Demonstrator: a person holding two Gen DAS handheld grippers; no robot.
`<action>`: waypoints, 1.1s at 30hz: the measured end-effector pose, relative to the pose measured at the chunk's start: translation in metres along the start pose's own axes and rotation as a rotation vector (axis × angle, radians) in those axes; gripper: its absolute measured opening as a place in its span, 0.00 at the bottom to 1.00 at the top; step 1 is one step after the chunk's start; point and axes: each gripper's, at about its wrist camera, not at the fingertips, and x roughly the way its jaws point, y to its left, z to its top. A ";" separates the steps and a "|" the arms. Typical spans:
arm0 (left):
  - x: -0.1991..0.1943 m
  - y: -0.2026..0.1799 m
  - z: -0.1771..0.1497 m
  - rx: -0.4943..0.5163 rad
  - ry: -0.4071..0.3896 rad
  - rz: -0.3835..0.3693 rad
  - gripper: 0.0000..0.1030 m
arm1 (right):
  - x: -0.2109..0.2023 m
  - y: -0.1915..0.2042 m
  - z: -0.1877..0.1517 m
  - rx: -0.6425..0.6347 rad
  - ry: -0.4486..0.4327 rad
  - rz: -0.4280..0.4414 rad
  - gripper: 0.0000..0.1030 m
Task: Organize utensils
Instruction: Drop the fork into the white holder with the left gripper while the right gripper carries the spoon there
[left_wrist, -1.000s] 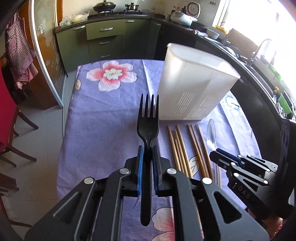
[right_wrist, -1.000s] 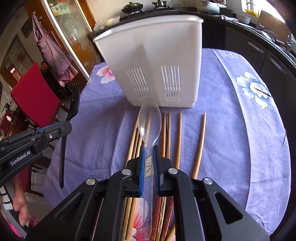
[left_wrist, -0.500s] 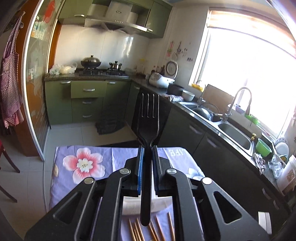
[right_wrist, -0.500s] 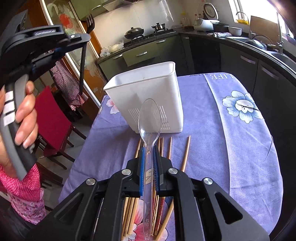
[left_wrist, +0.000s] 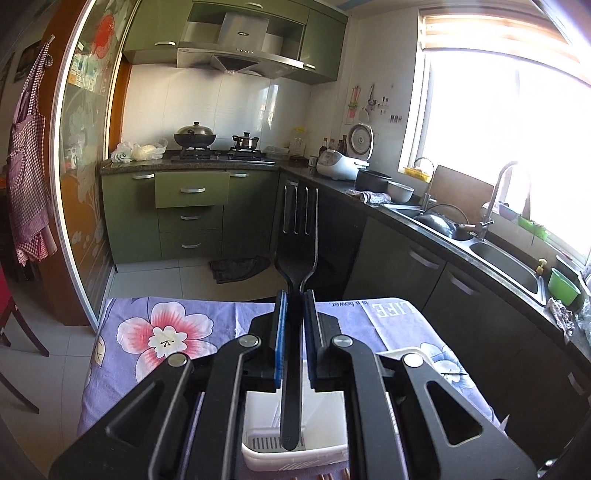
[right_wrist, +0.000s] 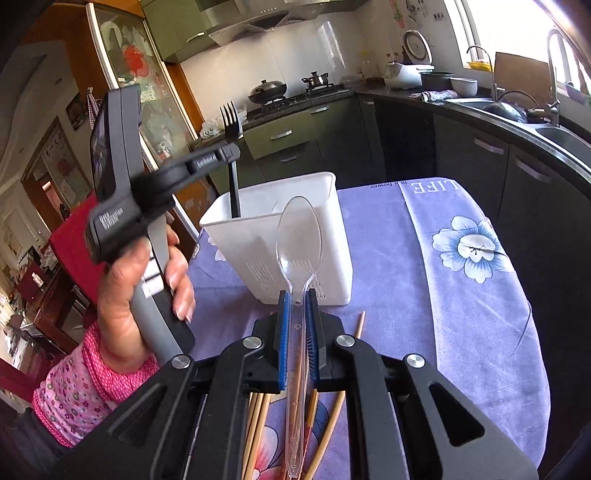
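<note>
My left gripper (left_wrist: 295, 306) is shut on a black plastic fork (left_wrist: 298, 236), tines up. Its handle hangs down into the white utensil holder (left_wrist: 295, 448) below. In the right wrist view the left gripper (right_wrist: 231, 151) hovers over the holder (right_wrist: 280, 236) with the fork (right_wrist: 232, 162) upright and its handle end inside the left compartment. My right gripper (right_wrist: 297, 299) is shut on a clear plastic spoon (right_wrist: 298, 236), bowl forward, held in front of the holder. Wooden chopsticks (right_wrist: 332, 417) lie on the cloth beneath it.
The table wears a purple flowered cloth (right_wrist: 461, 280). A person's hand (right_wrist: 136, 295) in a pink sleeve grips the left tool. A red chair (right_wrist: 70, 236) stands to the left. Green cabinets (left_wrist: 192, 210), a stove and a sink counter (left_wrist: 480, 236) line the room behind.
The left gripper rose, tipped up and carried the fork over the holder, so its handle now hangs inside. The right gripper lifted the spoon off the chopsticks and drew back a little.
</note>
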 end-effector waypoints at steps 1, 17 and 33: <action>0.002 0.002 -0.004 0.004 0.011 0.002 0.11 | -0.001 0.002 0.006 -0.005 -0.014 0.000 0.09; -0.072 0.051 -0.017 -0.060 -0.033 0.044 0.41 | 0.018 0.047 0.125 -0.108 -0.465 -0.118 0.09; -0.098 0.063 -0.036 -0.056 0.032 0.054 0.42 | 0.077 0.021 0.077 -0.125 -0.416 -0.168 0.09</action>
